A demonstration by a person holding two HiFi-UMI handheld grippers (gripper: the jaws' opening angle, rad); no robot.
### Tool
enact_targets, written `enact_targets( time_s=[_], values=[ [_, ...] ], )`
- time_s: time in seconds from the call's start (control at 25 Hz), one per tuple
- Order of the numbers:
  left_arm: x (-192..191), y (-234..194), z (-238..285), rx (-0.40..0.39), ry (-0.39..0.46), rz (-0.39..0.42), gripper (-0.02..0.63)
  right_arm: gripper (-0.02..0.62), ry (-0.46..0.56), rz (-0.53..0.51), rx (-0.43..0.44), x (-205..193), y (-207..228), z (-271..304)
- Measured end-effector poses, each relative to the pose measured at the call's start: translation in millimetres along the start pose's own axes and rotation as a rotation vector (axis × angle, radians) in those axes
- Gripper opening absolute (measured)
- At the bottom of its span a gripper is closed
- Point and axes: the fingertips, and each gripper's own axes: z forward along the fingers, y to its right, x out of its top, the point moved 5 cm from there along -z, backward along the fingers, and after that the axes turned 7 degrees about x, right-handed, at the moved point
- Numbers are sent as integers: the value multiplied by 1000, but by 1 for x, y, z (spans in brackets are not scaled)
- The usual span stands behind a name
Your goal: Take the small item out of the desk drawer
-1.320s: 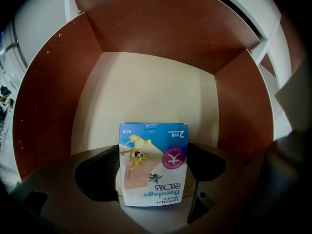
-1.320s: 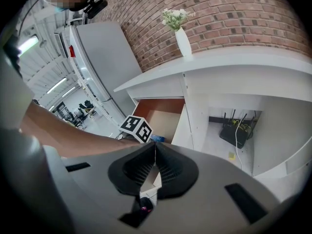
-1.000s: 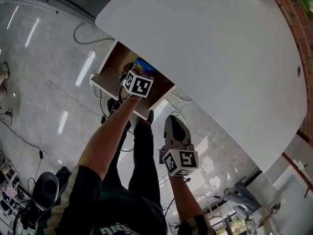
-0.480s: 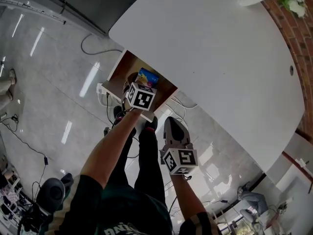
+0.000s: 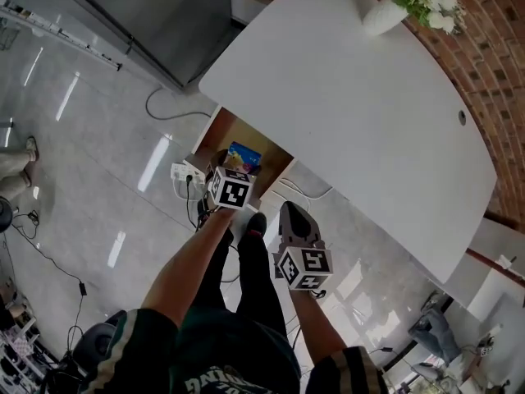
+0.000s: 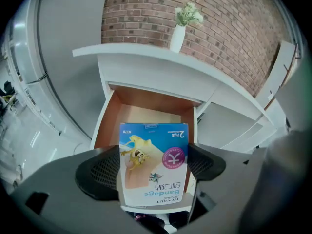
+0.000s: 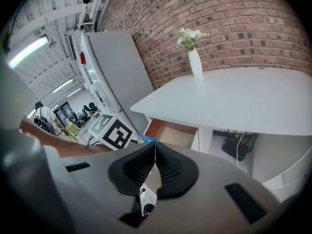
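The left gripper point(image 6: 152, 170) is clamped on a blue and white bandage box point(image 6: 154, 152), one jaw pad against each side face, with the box standing upright between them and its print upside down. The box is lifted clear over the front of the open wooden drawer point(image 6: 104, 123) under the white desk point(image 5: 353, 113). The right gripper point(image 7: 155, 150) hangs nearer the person, its jaws pressed together with nothing between them.
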Motion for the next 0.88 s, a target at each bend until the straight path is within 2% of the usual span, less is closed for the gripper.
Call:
enact_targets(
  time_s=[0.44,0.68,0.88],
  values=[
    [6,6,-83,-17,80,22,440,25,30,-78,25,11,-38,-47],
    [17,-2,-135,-7,168,24,440,25,75,-106,50,23,-62,-64],
    [33,-1,-186,3,278,39,440,25,115,-158,77,45,-80,-77]
  ],
)
